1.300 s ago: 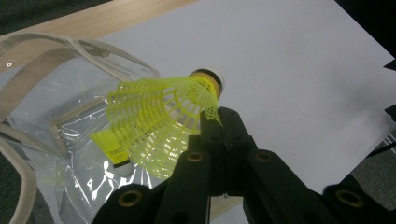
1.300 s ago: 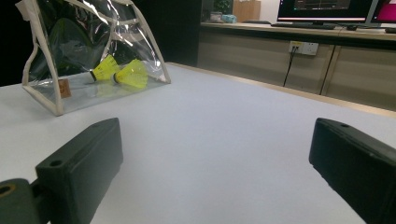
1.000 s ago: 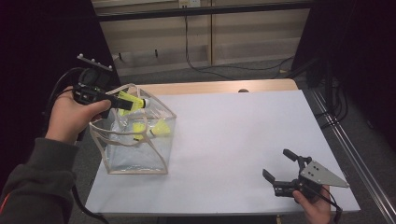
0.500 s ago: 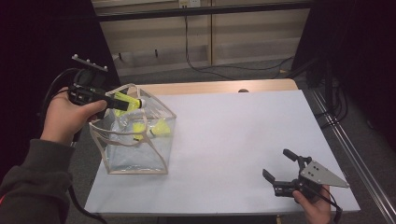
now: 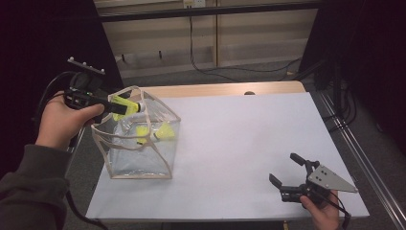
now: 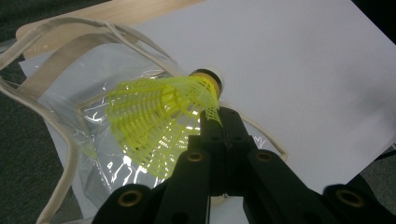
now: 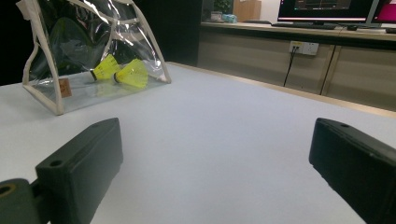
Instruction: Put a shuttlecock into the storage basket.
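Shuttlecock (image 6: 159, 116) drawn back to bag rim (image 5: 125, 91)

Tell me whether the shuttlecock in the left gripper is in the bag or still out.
Out. The left gripper pinches the shuttlecock above the clear bag's open top.

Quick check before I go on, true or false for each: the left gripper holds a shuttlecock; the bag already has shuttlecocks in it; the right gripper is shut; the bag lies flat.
1. The left gripper is shut on a yellow shuttlecock. True.
2. Two shuttlecocks already lie inside the clear bag. True.
3. The right gripper is shut. False: its jaws stand wide open with nothing between them.
4. The bag lies flat on the table. False: it stands upright with its top open.
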`<state>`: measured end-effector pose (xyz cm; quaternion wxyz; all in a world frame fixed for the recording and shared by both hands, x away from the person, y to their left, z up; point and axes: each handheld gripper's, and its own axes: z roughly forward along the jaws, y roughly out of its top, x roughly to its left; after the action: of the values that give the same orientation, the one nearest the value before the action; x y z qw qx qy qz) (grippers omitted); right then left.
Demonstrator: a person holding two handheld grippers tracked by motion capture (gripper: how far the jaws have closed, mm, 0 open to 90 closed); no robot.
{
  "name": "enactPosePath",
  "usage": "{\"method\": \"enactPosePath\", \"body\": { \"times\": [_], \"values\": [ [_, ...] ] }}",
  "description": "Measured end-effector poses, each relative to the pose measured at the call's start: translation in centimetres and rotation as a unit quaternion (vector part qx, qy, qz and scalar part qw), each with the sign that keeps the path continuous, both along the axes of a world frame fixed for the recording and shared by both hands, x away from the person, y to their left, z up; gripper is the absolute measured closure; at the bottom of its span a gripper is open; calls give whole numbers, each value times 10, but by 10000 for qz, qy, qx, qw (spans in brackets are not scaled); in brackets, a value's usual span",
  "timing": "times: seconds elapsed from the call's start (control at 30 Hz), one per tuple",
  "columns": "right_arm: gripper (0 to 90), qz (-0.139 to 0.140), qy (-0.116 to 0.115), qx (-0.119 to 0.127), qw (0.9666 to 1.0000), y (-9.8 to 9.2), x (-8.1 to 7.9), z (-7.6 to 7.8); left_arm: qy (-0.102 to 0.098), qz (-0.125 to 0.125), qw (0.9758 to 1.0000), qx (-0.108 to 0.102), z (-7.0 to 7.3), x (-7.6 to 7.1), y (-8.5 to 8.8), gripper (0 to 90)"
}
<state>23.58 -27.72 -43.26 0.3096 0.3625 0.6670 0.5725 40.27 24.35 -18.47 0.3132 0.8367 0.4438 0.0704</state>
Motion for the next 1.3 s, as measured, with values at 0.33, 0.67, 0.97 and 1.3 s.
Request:
{"method": "enactPosePath", "body": {
  "times": [0.33, 0.67, 0.97, 1.3],
  "values": [
    [26, 3, -5, -7, 10000, 0, 0, 0, 27, 97, 9999, -7, -5, 0, 9, 899],
    [26, -5, -21, -19, 10000, 0, 0, 0, 52, 163, 9999, 12, -7, 0, 13, 899],
    [26, -4, -21, -14, 10000, 0, 0, 0, 50, 202, 9998, 25, -9, 0, 17, 898],
    [26, -6, -20, -12, 10000, 0, 0, 0, 55, 253, 9997, 20, -12, 1, 20, 898]
  ]
}}
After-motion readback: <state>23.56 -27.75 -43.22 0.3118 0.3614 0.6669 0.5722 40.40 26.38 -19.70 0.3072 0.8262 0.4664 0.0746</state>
